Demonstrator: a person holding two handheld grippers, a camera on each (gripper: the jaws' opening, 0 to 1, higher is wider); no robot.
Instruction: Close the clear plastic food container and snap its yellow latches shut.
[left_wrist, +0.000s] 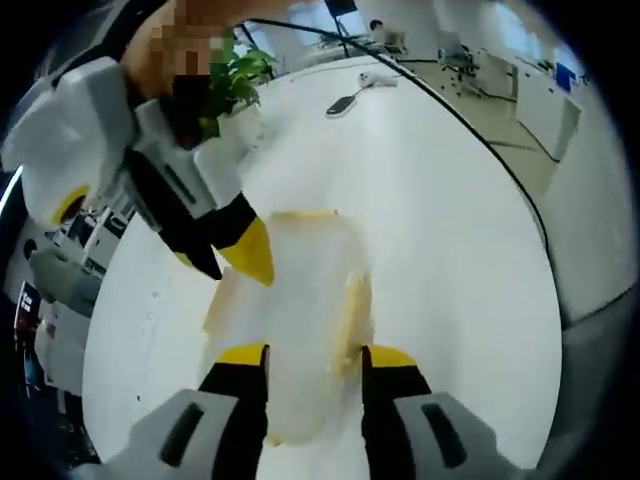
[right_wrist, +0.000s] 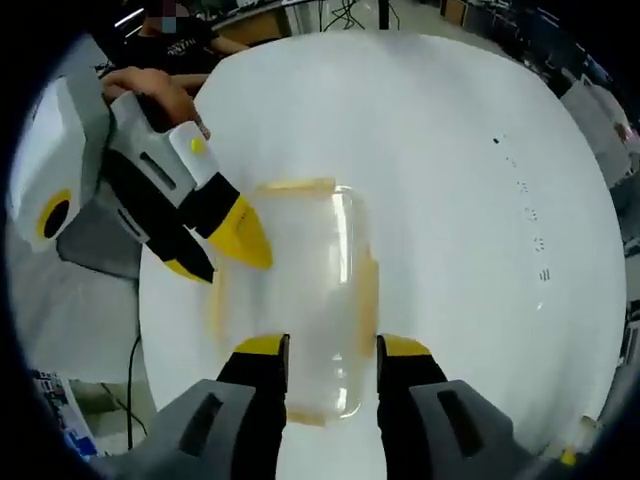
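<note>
In the left gripper view, the right gripper (left_wrist: 238, 262) comes in from the left side. A hand (left_wrist: 175, 45) holds it from above. Its yellow tips sit close together and point down at the left edge of the box (left_wrist: 300, 320). I cannot tell if they touch the box. The clear box lies on the white table (left_wrist: 450, 250), in the middle of the view. It has a yellow latch (left_wrist: 352, 318) along its right side and another one at its far end. The left gripper (left_wrist: 315, 357) rises from the bottom. Its two jaws are spread apart, one on each side of the near end of the box. Far back on the table there is a green plant (left_wrist: 235, 75).

In the right gripper view, the left gripper (right_wrist: 225, 255) comes in from the left, held by a hand (right_wrist: 150, 90). Its tips are close together at the left edge of the box (right_wrist: 310, 300). The right gripper (right_wrist: 332, 348) rises from the bottom with its jaws spread wide around the near end of the box. The white table (right_wrist: 470, 200) lies all around.
</note>
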